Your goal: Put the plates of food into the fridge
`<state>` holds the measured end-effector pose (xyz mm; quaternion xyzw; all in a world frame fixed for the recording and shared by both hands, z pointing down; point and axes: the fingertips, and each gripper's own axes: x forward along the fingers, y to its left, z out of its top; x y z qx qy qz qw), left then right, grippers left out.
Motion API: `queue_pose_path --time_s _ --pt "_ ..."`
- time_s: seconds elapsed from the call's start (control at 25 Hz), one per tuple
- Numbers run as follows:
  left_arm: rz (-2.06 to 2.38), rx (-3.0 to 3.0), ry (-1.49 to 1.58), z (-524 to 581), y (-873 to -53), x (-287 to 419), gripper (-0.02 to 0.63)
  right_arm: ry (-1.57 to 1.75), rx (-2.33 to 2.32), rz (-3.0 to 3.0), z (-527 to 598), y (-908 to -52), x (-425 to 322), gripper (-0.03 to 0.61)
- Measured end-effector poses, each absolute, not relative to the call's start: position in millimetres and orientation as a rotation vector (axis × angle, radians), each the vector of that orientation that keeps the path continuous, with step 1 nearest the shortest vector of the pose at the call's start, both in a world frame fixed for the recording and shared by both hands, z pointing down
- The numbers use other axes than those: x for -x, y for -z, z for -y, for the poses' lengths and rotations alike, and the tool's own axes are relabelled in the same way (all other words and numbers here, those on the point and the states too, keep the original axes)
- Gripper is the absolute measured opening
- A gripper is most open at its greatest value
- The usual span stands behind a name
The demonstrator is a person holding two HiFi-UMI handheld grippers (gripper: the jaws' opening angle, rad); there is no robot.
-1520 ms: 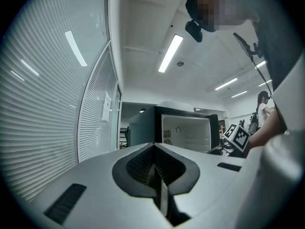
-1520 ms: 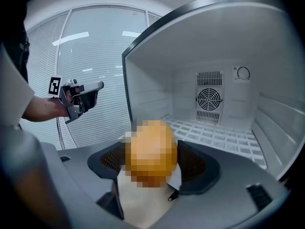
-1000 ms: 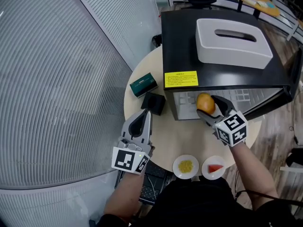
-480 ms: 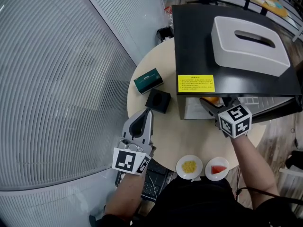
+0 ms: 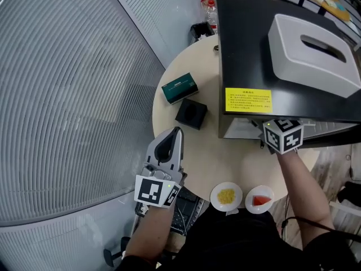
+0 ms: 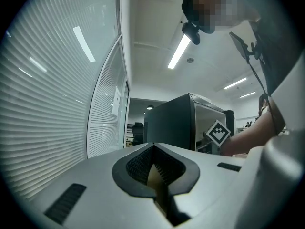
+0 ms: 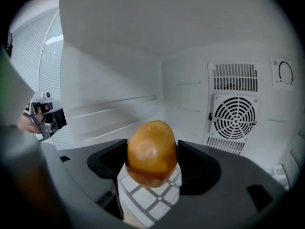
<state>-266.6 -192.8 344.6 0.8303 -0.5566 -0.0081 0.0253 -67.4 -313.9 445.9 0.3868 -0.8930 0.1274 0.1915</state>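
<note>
1. The right gripper (image 7: 152, 168) is in the fridge (image 5: 265, 49), its jaws clamped on a round golden-brown food item (image 7: 151, 149), one jaw on each side.
2. Below those jaws is the fridge's white gridded floor (image 7: 143, 199). Beyond them and to their right, a round fan grille (image 7: 233, 118) sits on the back wall.
3. The left gripper (image 5: 175, 134) hangs at the desk (image 5: 237, 162) edge, jaws together with nothing between them.
4. Just ahead of the left jaws sits a black box (image 5: 192, 113), and a green box (image 5: 179, 88) lies beyond it.
5. Behind both pairs of jaws, at the desk's near edge, the yellow-food plate (image 5: 216, 202) and the red-food plate (image 5: 249, 204) sit side by side, outside the fridge.
6. A white tissue box (image 5: 316, 55) rests on top of the fridge.
</note>
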Motion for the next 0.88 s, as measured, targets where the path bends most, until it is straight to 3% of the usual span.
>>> queue_pose_path --time_s 0.88 --pt "1.855 -2.371 -0.061 135 -381 294 0.006 -0.229 -1.066 2.495 330 -461 79 0.321"
